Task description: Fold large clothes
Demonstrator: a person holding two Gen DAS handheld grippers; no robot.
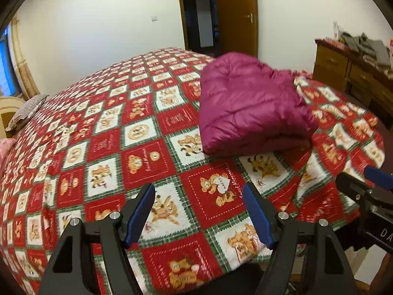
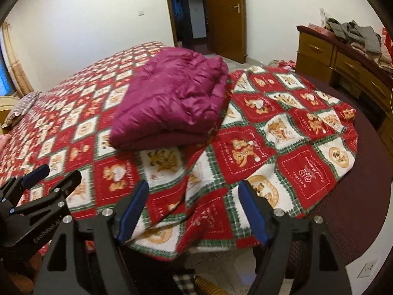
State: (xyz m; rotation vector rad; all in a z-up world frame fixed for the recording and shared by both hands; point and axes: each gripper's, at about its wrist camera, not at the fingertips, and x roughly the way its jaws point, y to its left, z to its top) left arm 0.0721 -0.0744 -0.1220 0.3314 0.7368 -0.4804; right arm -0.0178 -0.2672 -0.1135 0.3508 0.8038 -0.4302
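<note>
While both tongs [image 1: 199, 211] [image 2: 192, 211] hang released, empty, folded magenta jacket [image 2: 172, 103], seemingly quilted, on patterned bedspread [image 2: 282, 132].

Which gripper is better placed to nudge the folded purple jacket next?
Probably the right gripper: the folded purple jacket lies nearly straight ahead of it, whereas it sits off to the right of the left gripper. Both are open and empty.

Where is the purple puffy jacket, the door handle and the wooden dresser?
Jacket [image 2: 172, 103]: right wrist view, top of the folded bundle.
Door handle [image 2: 236, 7]: right wrist view, on the metal lever.
Dresser [image 2: 316, 49]: right wrist view, front of the upper drawer.
</note>
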